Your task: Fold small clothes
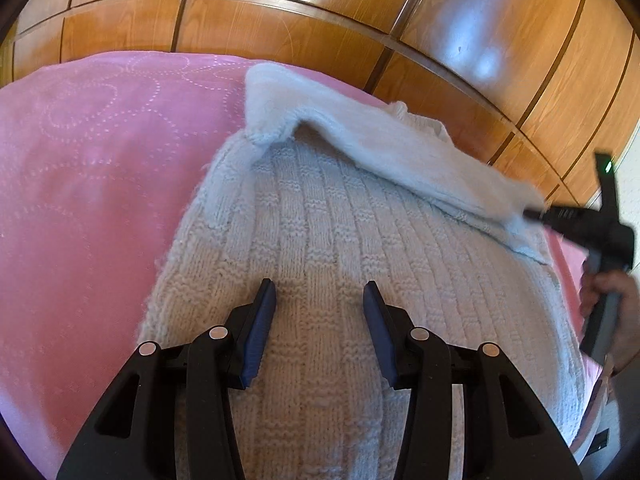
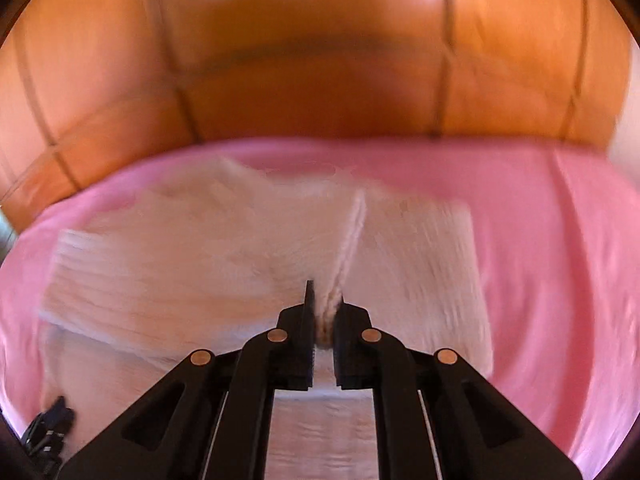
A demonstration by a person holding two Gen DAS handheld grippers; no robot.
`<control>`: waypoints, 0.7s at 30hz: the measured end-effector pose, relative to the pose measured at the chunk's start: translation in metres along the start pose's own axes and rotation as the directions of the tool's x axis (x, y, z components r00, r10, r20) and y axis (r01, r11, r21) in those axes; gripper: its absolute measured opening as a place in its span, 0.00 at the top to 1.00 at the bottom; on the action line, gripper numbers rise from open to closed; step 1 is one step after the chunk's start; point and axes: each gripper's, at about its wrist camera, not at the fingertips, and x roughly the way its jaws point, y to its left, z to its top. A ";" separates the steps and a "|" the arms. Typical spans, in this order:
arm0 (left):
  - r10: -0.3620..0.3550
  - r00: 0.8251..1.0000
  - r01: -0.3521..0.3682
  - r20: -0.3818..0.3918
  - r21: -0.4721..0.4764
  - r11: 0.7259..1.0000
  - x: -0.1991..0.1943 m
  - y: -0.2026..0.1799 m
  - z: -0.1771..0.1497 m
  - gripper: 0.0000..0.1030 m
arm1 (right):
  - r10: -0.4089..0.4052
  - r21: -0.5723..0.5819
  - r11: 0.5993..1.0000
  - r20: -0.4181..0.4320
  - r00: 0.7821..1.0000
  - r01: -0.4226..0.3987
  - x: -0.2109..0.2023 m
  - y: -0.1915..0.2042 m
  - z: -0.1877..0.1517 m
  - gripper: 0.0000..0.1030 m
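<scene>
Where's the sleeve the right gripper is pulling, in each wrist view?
Left wrist: the sleeve runs from upper centre down to the right edge, lifted over the sweater, its end at the right gripper.
Right wrist: a bunched ridge at centre, sleeve pinched in the right gripper.
Shared landmark: the pink bedspread under the sweater.

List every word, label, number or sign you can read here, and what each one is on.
None can be read.
Right claw: small pale marks on its black body, too blurred to read.
Sweater, pink cover, wood panels: no text.
</scene>
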 end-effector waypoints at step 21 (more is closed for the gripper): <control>-0.002 1.000 -0.003 -0.031 -0.164 0.986 0.032 0.010 0.085 0.53 | 0.058 -0.095 0.994 0.134 0.989 -0.045 -0.036 0.025 0.004 0.40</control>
